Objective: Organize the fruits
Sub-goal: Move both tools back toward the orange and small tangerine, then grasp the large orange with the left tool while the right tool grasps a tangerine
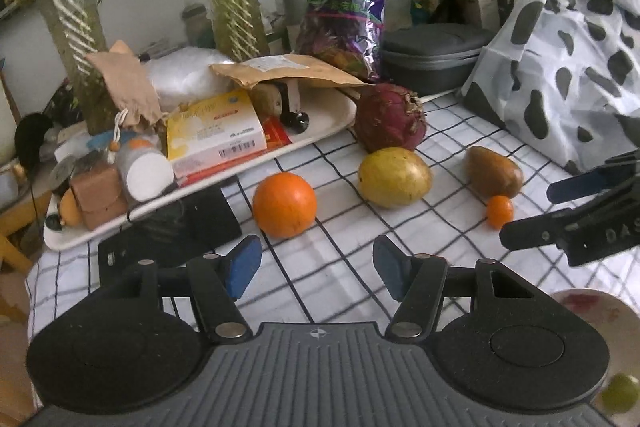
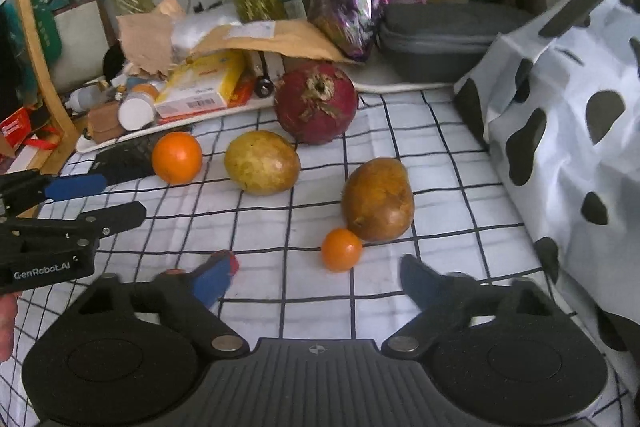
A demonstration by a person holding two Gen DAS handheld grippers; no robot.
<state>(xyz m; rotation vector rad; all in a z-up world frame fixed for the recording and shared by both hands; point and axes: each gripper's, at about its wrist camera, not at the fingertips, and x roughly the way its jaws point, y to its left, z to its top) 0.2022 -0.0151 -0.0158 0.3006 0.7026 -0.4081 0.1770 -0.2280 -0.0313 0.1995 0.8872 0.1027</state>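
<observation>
Lying loose on the checked cloth (image 2: 440, 155) are five fruits: one red pomegranate (image 2: 316, 103), one orange (image 2: 177, 157), one yellow mango (image 2: 262, 163), one brown mango (image 2: 378, 199), one small tangerine (image 2: 342, 249). The left gripper (image 1: 317, 267) and right gripper (image 2: 316, 277) are hovering with jaws wide, holding nothing.

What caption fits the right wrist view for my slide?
Open right gripper poised just short of a small orange fruit on the checked cloth, brown fruit close behind it.

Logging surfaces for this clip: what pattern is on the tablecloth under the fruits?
White tablecloth with a thin dark grid of squares; clearest in the right wrist view.
</observation>
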